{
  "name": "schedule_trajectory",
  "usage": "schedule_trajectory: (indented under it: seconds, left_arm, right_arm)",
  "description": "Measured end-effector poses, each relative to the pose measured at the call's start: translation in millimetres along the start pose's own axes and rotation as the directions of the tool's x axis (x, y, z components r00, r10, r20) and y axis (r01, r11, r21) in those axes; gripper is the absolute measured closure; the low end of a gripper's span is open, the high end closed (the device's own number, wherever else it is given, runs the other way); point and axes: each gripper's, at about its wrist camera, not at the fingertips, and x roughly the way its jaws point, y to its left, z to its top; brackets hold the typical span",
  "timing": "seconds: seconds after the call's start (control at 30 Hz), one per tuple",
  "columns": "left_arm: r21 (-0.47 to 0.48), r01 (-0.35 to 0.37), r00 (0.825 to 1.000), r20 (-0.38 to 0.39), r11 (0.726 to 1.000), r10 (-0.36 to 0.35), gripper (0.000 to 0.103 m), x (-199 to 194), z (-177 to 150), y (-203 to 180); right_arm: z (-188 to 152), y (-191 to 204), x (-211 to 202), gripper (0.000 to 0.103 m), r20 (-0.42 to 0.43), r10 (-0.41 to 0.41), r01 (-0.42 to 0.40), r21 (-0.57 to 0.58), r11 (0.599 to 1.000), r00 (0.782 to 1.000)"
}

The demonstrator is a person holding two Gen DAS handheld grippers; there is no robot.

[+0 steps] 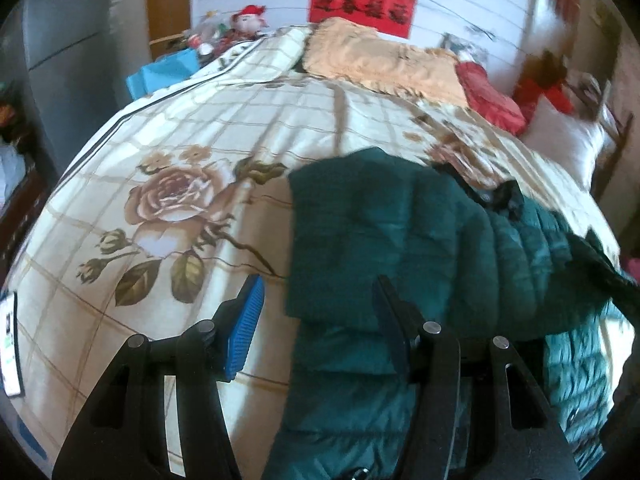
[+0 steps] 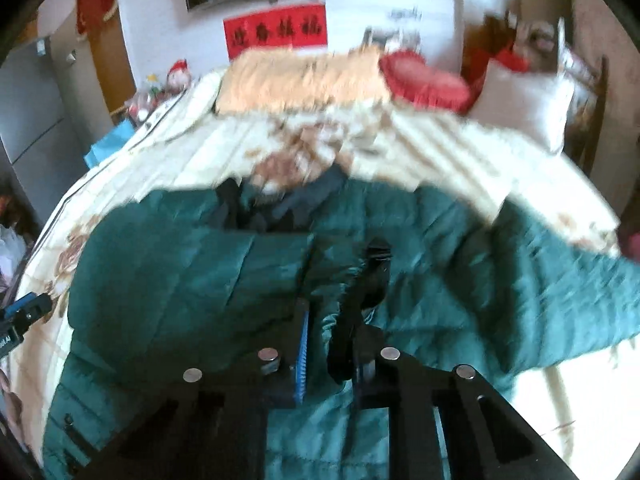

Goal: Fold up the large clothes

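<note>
Bedroom with a floral quilt-covered bed (image 1: 168, 184) and a green padded coat (image 1: 400, 232) spread on it for folding.

Largest is the bed, under both jaws, its pillows and red wall banner (image 1: 362, 6) far ahead of them. Next comes the coat, one side seemingly folded over already. The right gripper (image 2: 340, 320) pinches a fold of coat between nearly closed jaws, likely to carry it across. The left gripper (image 1: 316, 320) stands spread and empty at the coat's left edge, one jaw over coat, the other over quilt.

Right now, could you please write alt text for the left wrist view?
The open left gripper hovers over a green jacket, holding nothing. The jacket lies on a floral quilt covering a bed, with an orange blanket and red cushion beyond.
</note>
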Motion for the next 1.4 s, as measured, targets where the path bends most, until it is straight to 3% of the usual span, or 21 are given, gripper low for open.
schedule_trajectory:
  seconds: [0.07, 0.17, 0.27, 0.43, 0.53, 0.6, 0.63, 0.67, 0.7, 0.83, 0.97, 1.07, 1.23, 1.4]
  left_arm:
    - [-0.047, 0.007, 1.000, -0.006, 0.999, -0.007, 0.047, 1, 3, 11]
    - [-0.088, 0.007, 1.000, -0.004, 0.996, -0.007, 0.047, 1, 5, 22]
    - [-0.091, 0.007, 1.000, -0.015, 0.996, -0.008, 0.047, 3, 4, 22]
    - [-0.073, 0.011, 0.999, -0.031, 0.997, -0.013, 0.047, 12, 1, 13]
    - [-0.057, 0.011, 0.999, -0.040, 0.998, -0.013, 0.047, 18, 2, 3]
    - [-0.045, 0.010, 0.999, -0.043, 0.999, -0.012, 0.047, 21, 4, -4]
    - [-0.036, 0.008, 0.999, -0.043, 0.999, -0.010, 0.047, 24, 6, -8]
    - [-0.032, 0.006, 0.999, -0.041, 0.999, -0.008, 0.047, 25, 7, -10]
    - [-0.028, 0.005, 0.999, -0.039, 1.000, -0.006, 0.047, 27, 8, -13]
    - [-0.021, -0.006, 0.999, -0.044, 1.000, 0.005, 0.047, 39, 13, -24]
    - [-0.012, -0.036, 0.998, -0.052, 0.999, 0.035, 0.047, 55, 15, -32]
    - [-0.007, -0.049, 0.997, -0.064, 0.999, 0.048, 0.047, 67, 13, -35]
    - [-0.012, -0.058, 0.996, -0.072, 0.998, 0.057, 0.046, 82, 12, -37]
    - [-0.002, -0.066, 0.995, -0.076, 0.998, 0.066, 0.044, 88, 11, -40]
  right_arm:
    - [8, -5, -6, 0.088, 0.028, -0.031, 0.032, -0.016, 0.999, 0.999]
    - [13, -14, -5, 0.088, 0.005, 0.005, -0.005, 0.012, 1.000, 1.000]
    - [19, -17, -6, 0.088, 0.047, -0.104, 0.106, -0.039, 0.994, 0.993]
    - [17, -40, 17, 0.088, 0.005, -0.211, 0.211, 0.016, 0.977, 0.977]
    - [7, -48, 40, 0.088, -0.079, -0.143, 0.147, 0.049, 0.988, 0.987]
    - [4, -52, 46, 0.077, -0.109, -0.153, 0.159, 0.044, 0.986, 0.982]
    - [3, -56, 43, 0.056, -0.108, -0.142, 0.149, 0.062, 0.987, 0.984]
    - [3, -57, 38, 0.043, -0.094, -0.131, 0.139, 0.083, 0.987, 0.987]
    - [3, -59, 27, 0.041, -0.062, -0.116, 0.123, 0.113, 0.986, 0.991]
    - [6, -32, -5, 0.041, 0.006, -0.036, 0.036, 0.037, 0.999, 0.999]
    - [6, 14, 10, 0.041, -0.060, 0.067, -0.071, -0.071, 0.995, 0.996]
    - [5, 24, 26, 0.050, -0.080, 0.056, -0.063, -0.094, 0.994, 0.995]
    - [5, 22, 73, 0.050, -0.136, 0.003, -0.013, -0.076, 0.997, 0.991]
    - [13, 11, 99, 0.050, -0.138, -0.057, 0.046, -0.082, 0.996, 0.989]
